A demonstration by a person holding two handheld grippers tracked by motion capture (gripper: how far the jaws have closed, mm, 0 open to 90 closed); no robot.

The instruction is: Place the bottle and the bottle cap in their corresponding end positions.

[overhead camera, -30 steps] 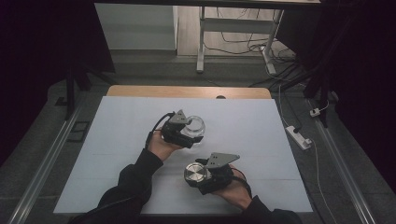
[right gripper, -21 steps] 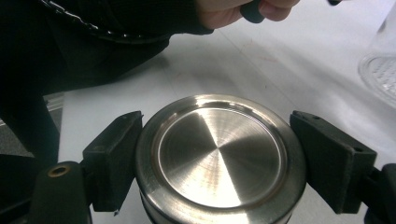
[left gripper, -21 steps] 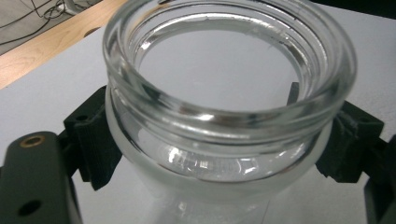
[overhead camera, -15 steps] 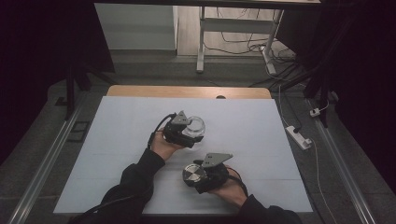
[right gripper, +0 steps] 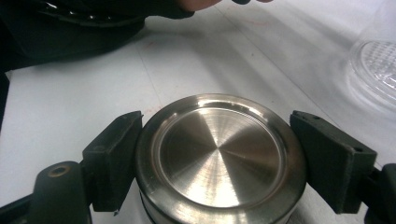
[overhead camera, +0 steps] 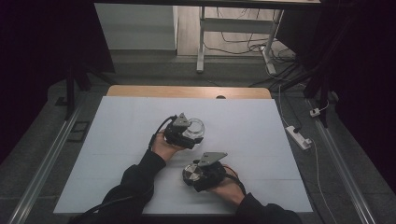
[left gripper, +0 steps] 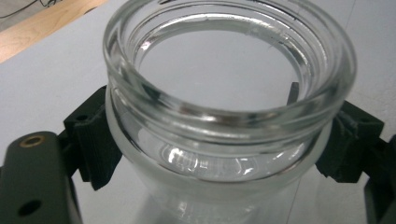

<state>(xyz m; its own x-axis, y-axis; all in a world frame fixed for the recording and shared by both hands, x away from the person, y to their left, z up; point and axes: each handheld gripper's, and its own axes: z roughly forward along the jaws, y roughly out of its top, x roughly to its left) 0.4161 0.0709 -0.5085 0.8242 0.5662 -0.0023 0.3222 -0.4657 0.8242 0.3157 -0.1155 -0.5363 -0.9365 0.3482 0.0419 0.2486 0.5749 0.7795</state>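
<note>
The room was dark at the sides. In the middle stood a table [overhead camera: 261, 126] with a pale white top and a strip of light wood [overhead camera: 187, 91] along its far edge. The floor [overhead camera: 369, 154] around it was grey. A metal rail [overhead camera: 42, 163] ran along the floor on the left, and another rail [overhead camera: 345, 172] ran on the right. A white power strip [overhead camera: 299, 136] lay on the floor beside the table. Farther back stood white table legs [overhead camera: 201, 42], with black cables [overhead camera: 247, 44] lying loose on the floor there.

Clear glossy glass jar [left gripper: 224, 107]; brushed shiny metal lid [right gripper: 219, 154].
</note>
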